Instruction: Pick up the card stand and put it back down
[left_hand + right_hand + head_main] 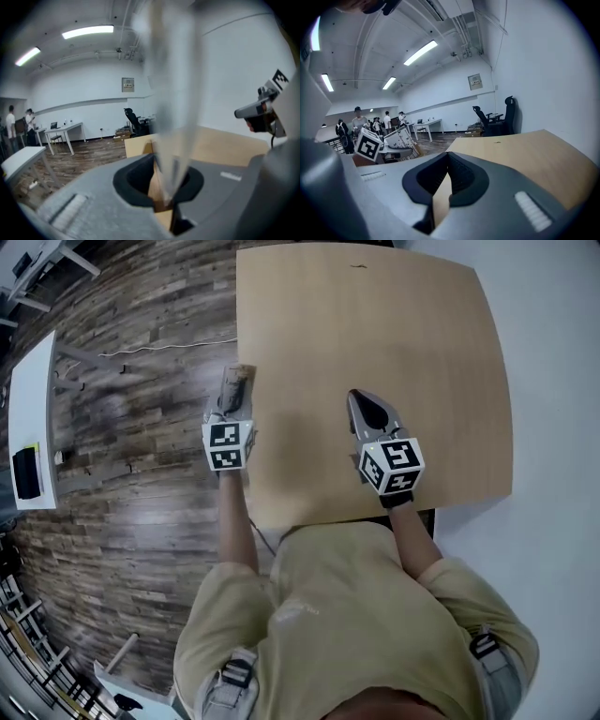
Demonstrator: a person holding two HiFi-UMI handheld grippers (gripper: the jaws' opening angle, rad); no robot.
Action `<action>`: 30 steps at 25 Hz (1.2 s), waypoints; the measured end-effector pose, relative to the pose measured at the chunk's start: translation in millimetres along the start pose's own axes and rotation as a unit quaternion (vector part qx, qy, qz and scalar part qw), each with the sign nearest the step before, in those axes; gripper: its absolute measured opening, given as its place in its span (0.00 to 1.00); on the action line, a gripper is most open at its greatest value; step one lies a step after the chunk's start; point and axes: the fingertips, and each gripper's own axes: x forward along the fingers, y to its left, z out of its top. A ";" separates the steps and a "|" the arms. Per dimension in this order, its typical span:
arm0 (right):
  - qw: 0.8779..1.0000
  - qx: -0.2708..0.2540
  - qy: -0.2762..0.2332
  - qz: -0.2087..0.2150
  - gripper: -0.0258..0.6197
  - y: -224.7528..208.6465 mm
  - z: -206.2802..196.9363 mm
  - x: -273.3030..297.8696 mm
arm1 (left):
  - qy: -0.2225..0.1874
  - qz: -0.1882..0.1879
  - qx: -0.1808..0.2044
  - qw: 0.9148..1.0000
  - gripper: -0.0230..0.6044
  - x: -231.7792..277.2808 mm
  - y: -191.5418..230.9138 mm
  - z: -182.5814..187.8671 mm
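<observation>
The card stand is a clear, upright plastic piece, blurred, rising between the jaws of my left gripper. In the head view the left gripper hangs over the left edge of the light wooden table, shut on the card stand, which shows only as a small pale piece at the tips. My right gripper is over the table's near middle, jaws together with nothing between them. In its own view the right gripper points across the table.
A wooden floor lies left of the table, with a white desk carrying a black object. Beyond the table's far end stand a black office chair, more white desks and several people. A white wall runs along the right.
</observation>
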 end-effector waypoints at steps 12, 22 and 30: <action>0.996 0.047 0.070 0.025 0.04 -41.6 -57.8 70.4 | 0.074 -0.117 0.030 0.990 0.09 131.9 34.5 -50.6; 0.991 0.057 0.118 0.035 0.04 -58.1 -108.1 90.4 | 0.067 -0.236 0.086 0.966 0.09 190.6 17.1 -74.2; 0.988 0.059 0.134 0.039 0.04 -56.1 -120.1 93.9 | 0.101 -0.328 0.167 0.924 0.09 193.7 -14.2 -99.2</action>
